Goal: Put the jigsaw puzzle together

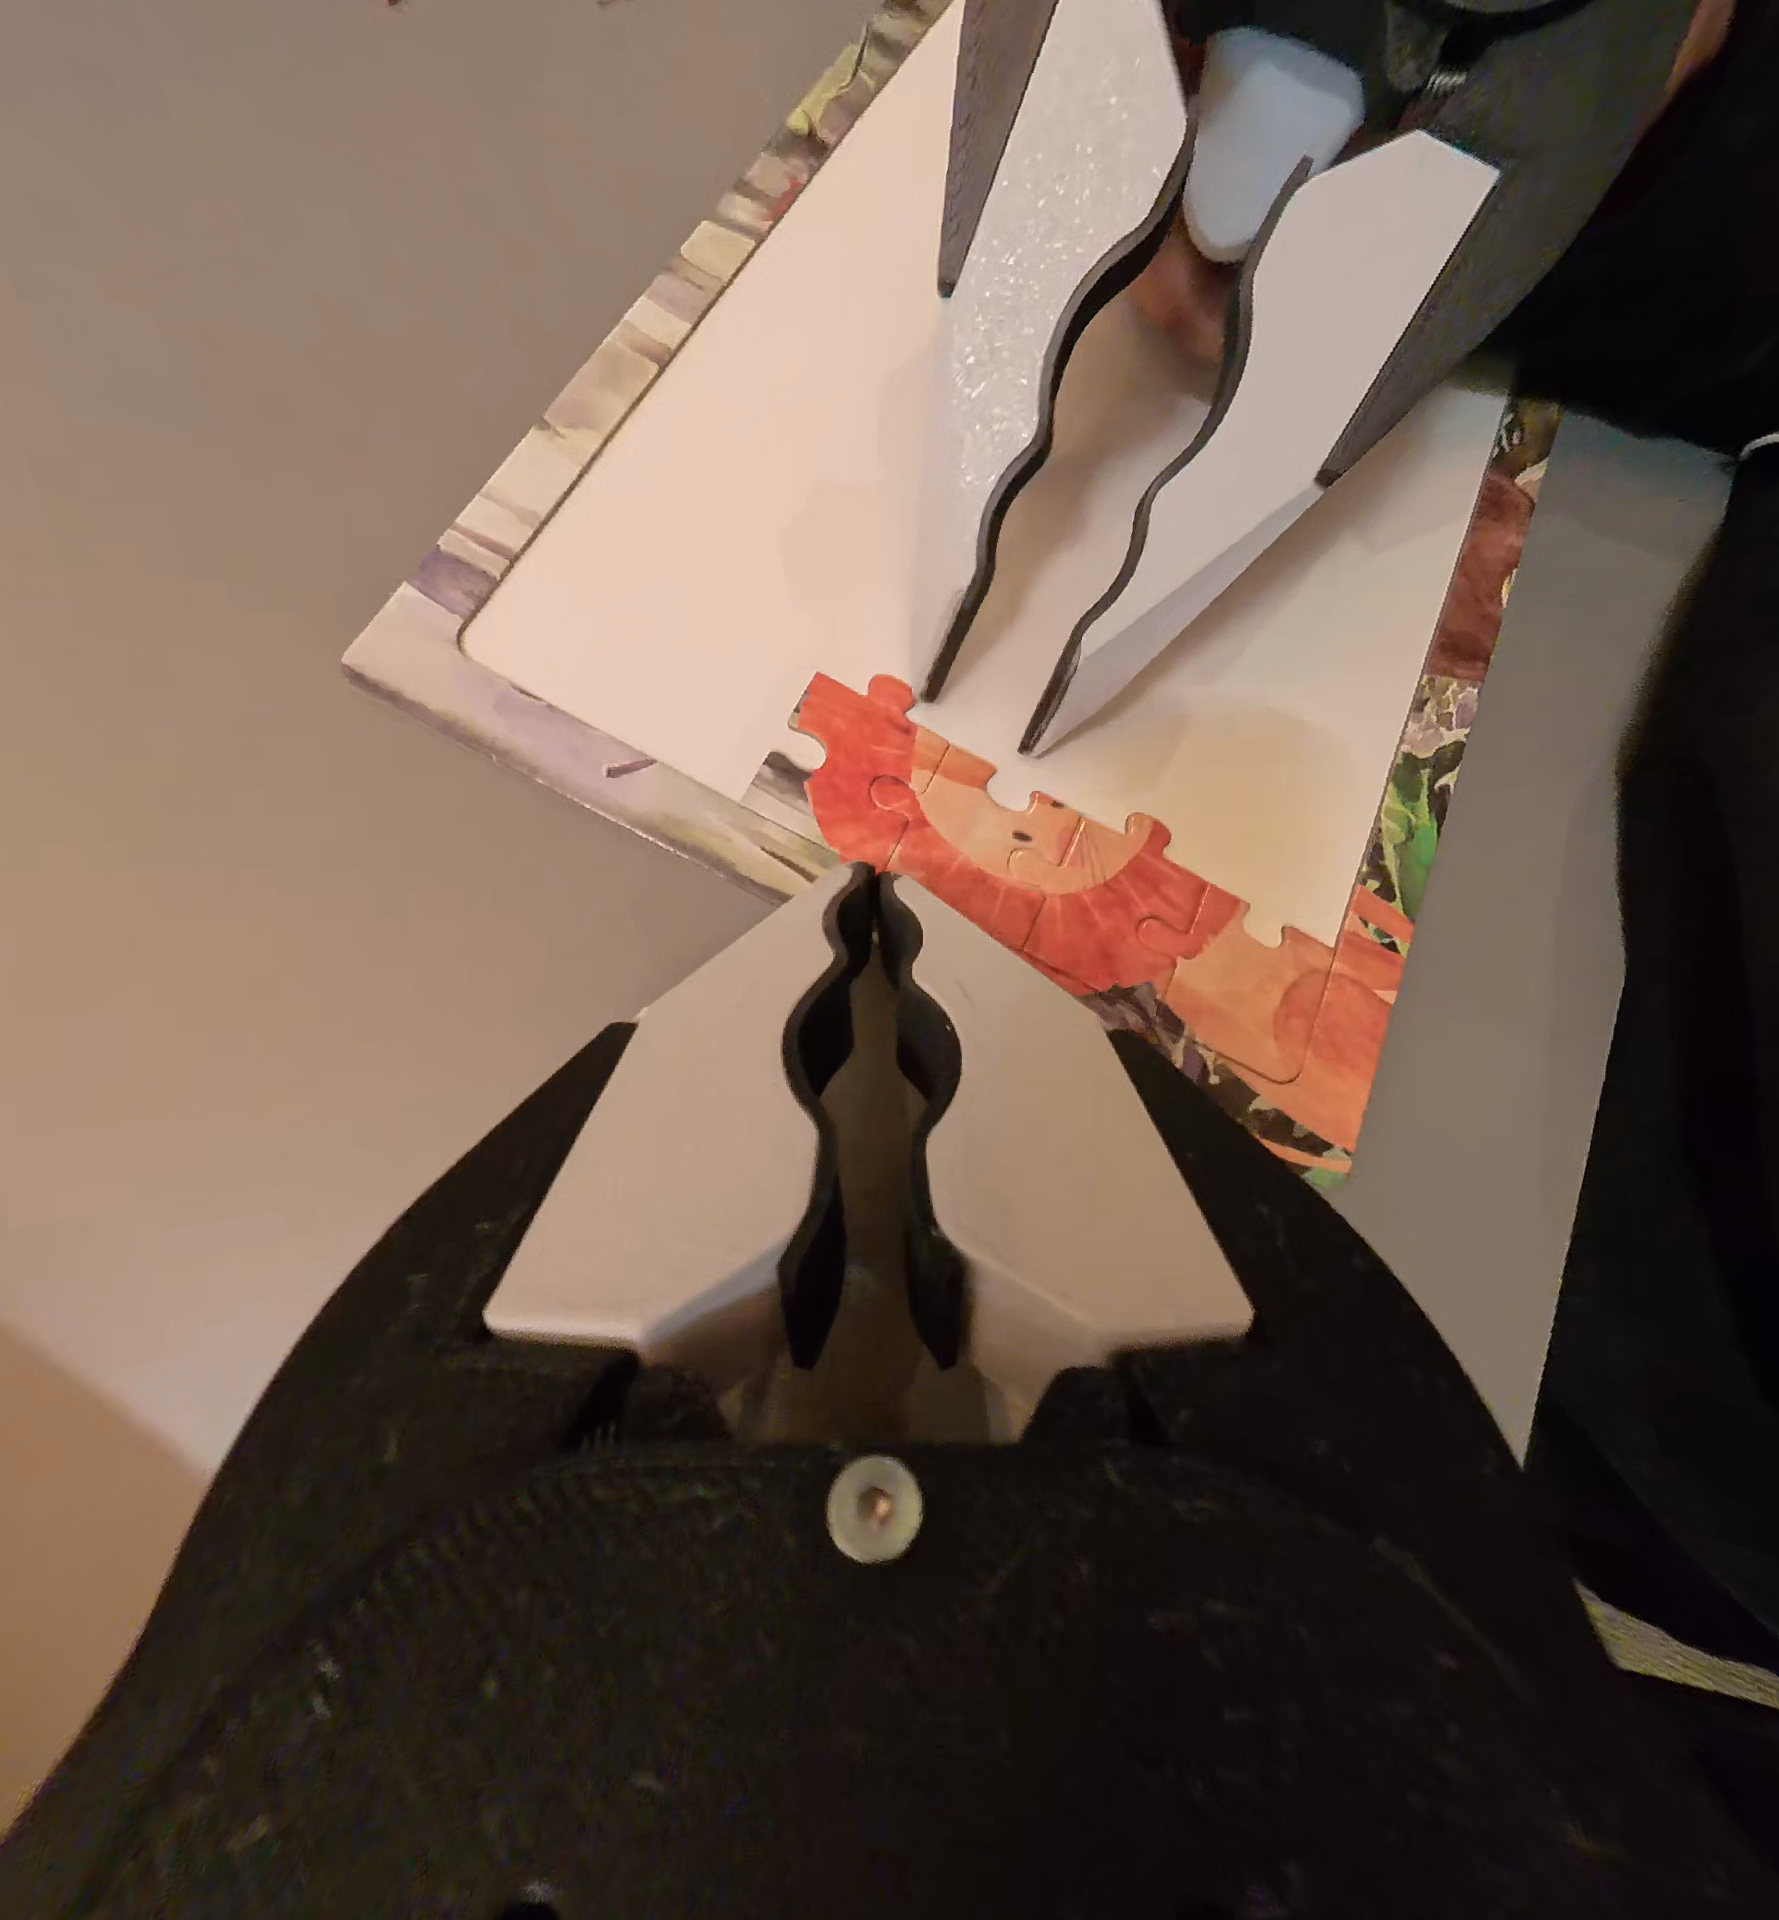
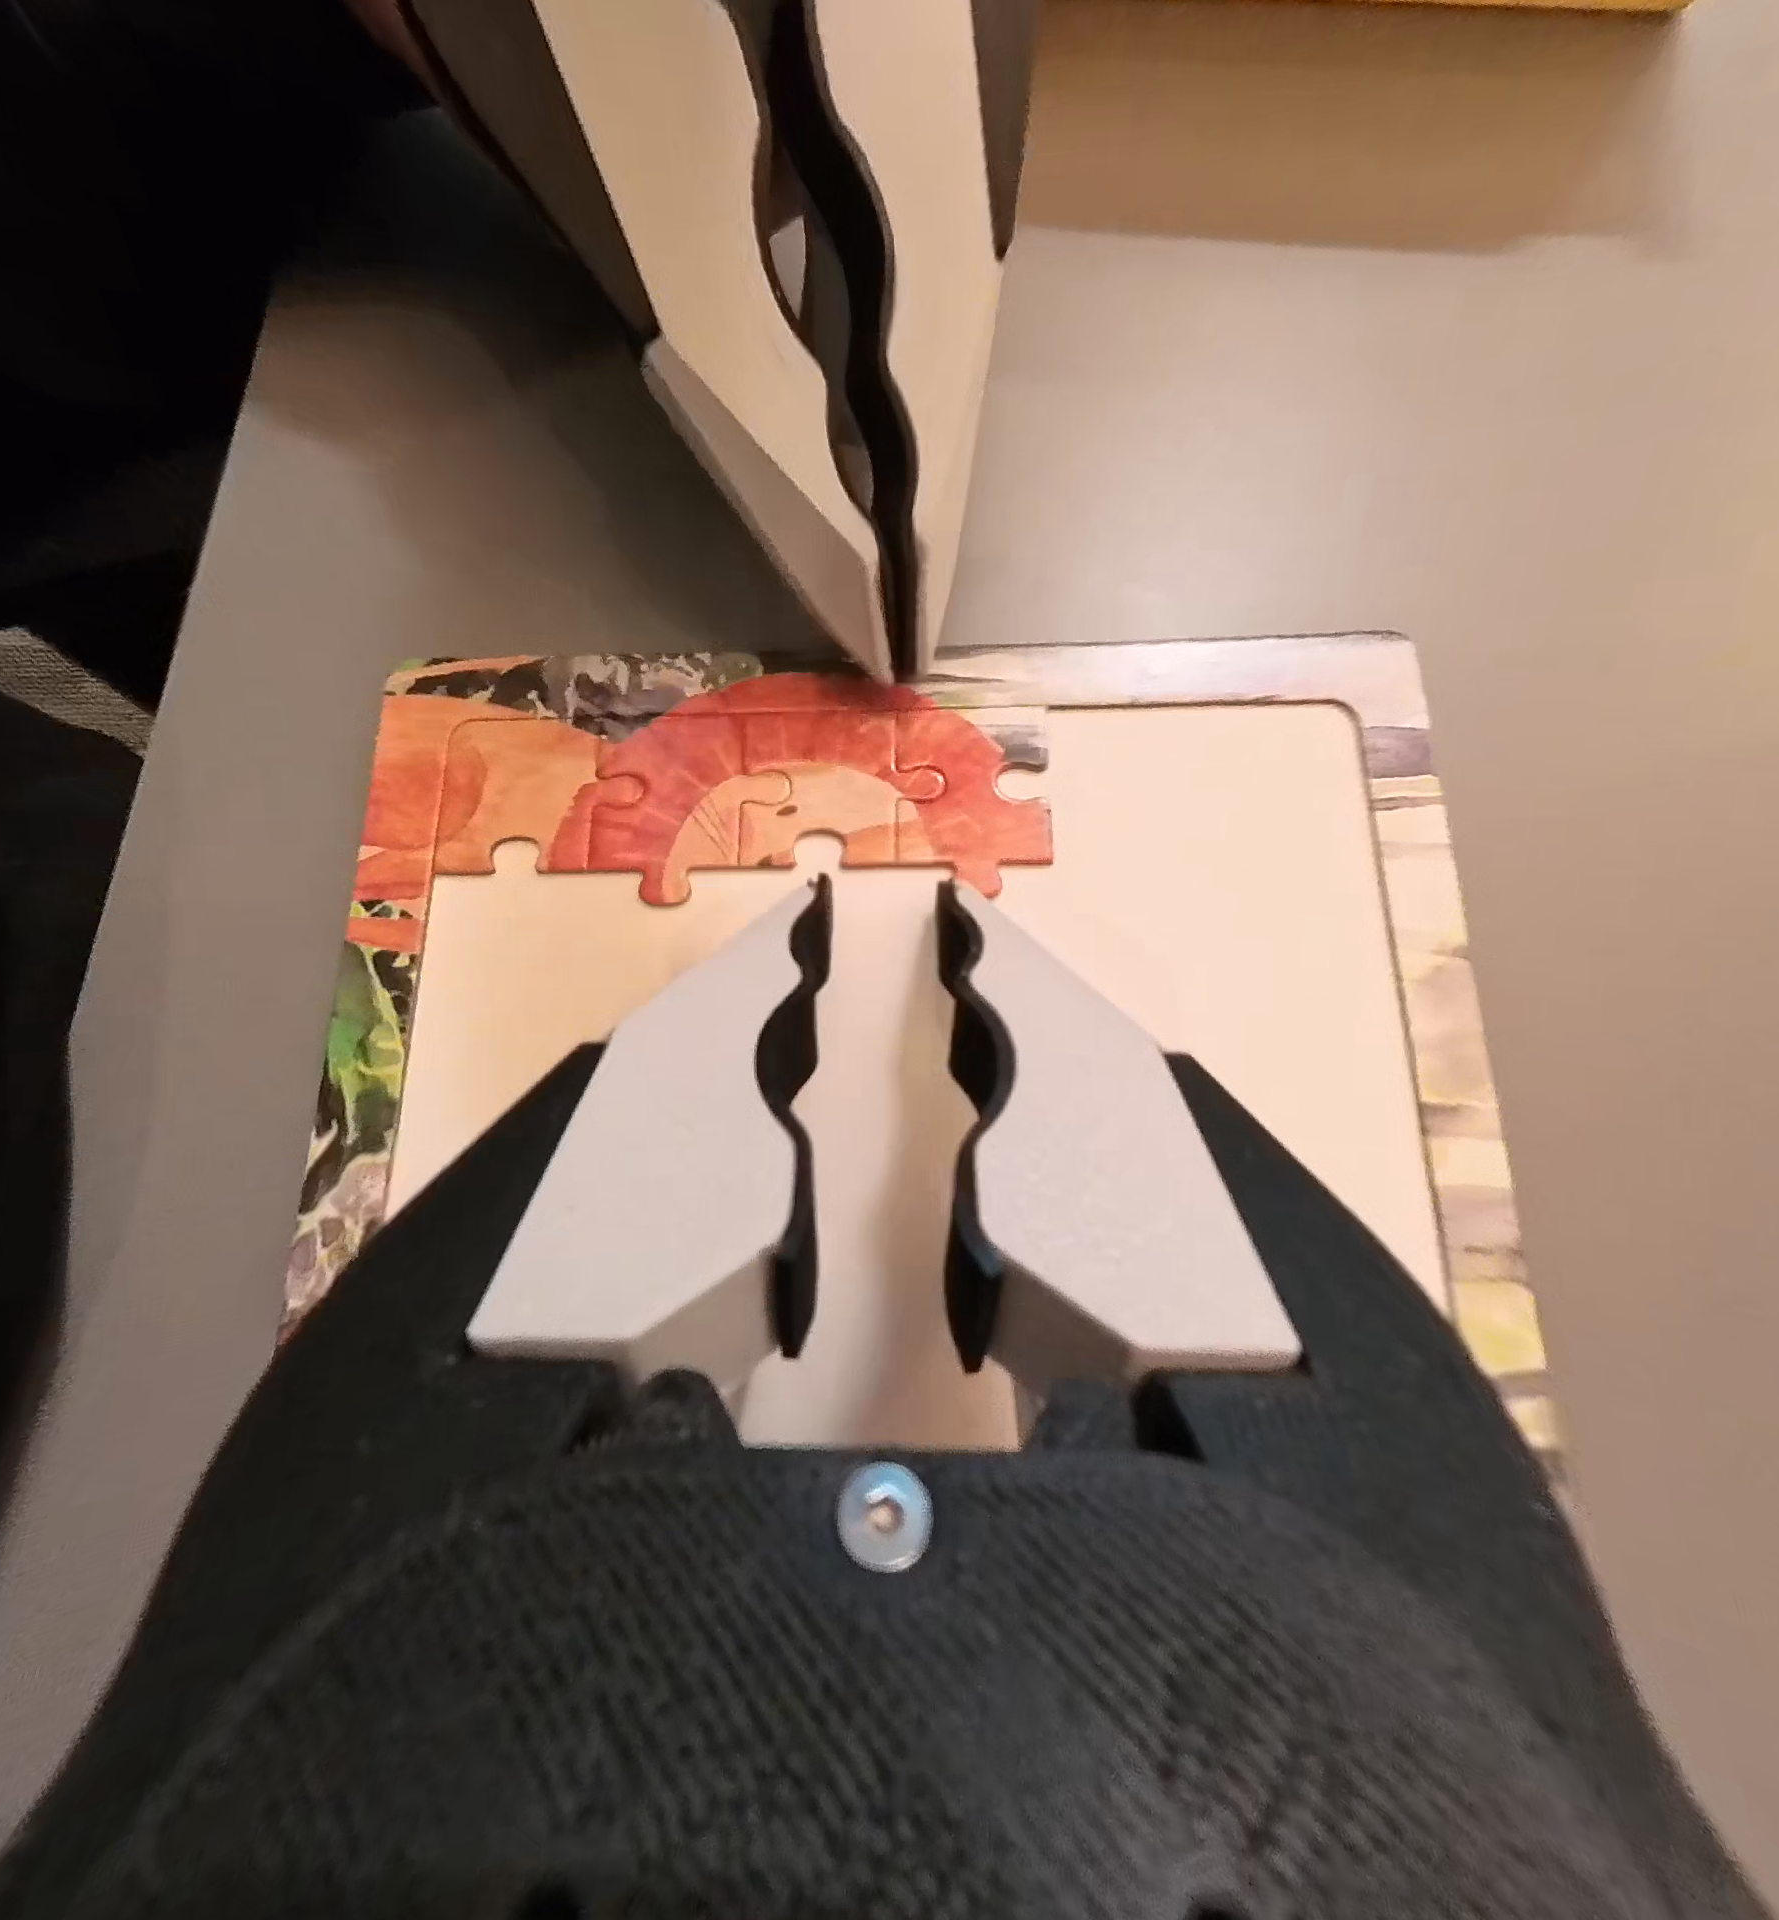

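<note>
The puzzle tray (image 1: 594, 769) (image 2: 1404, 790) lies flat on a beige table, with a painted frame around a bare white inside. A row of joined orange and red pieces (image 1: 978, 883) (image 2: 812, 790) sits along one edge of the tray. My left gripper (image 1: 874, 881) is shut with nothing visible between its fingers, and its tips touch the frame edge at the red pieces. It also shows in the right wrist view (image 2: 900, 665). My right gripper (image 2: 883, 885) is open and empty, tips on or just over the white inside beside the row. It also shows in the left wrist view (image 1: 980, 719).
A person in dark clothing (image 1: 1747, 831) stands close to the table edge beside the tray. A hand (image 1: 1176, 312) shows behind the right gripper. A yellow edge (image 2: 1487, 6) lies at the far side of the table (image 2: 1384, 416). My hands' fingertips stand some 4 cm from each other.
</note>
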Action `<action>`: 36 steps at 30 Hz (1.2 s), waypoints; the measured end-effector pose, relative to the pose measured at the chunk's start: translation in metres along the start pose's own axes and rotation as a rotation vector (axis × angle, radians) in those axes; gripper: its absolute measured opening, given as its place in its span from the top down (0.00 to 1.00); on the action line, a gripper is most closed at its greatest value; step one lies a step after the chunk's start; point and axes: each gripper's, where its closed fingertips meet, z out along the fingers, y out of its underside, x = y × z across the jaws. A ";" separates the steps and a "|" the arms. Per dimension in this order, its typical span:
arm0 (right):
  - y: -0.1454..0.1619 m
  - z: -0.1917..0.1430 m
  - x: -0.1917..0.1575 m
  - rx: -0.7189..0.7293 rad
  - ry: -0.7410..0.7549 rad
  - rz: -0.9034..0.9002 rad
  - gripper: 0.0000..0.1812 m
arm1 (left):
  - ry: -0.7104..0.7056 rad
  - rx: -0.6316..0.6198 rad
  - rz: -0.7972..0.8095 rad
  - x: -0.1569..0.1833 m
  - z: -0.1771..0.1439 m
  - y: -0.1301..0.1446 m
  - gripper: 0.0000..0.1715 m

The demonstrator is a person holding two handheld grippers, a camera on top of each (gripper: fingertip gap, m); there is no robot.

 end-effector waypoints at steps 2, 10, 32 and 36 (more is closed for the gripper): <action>-0.011 -0.014 0.004 0.064 0.039 -0.023 0.97 | -0.012 0.092 0.014 -0.001 -0.008 -0.016 1.00; -0.034 -0.130 0.077 0.276 0.385 0.044 0.95 | -0.027 0.464 -0.114 -0.030 -0.025 -0.110 1.00; 0.103 -0.265 0.158 0.300 0.778 0.333 0.88 | -0.269 0.373 -0.034 -0.133 0.033 -0.141 1.00; 0.105 -0.263 0.160 0.269 0.814 0.311 0.90 | -0.302 0.384 -0.064 -0.143 0.032 -0.138 1.00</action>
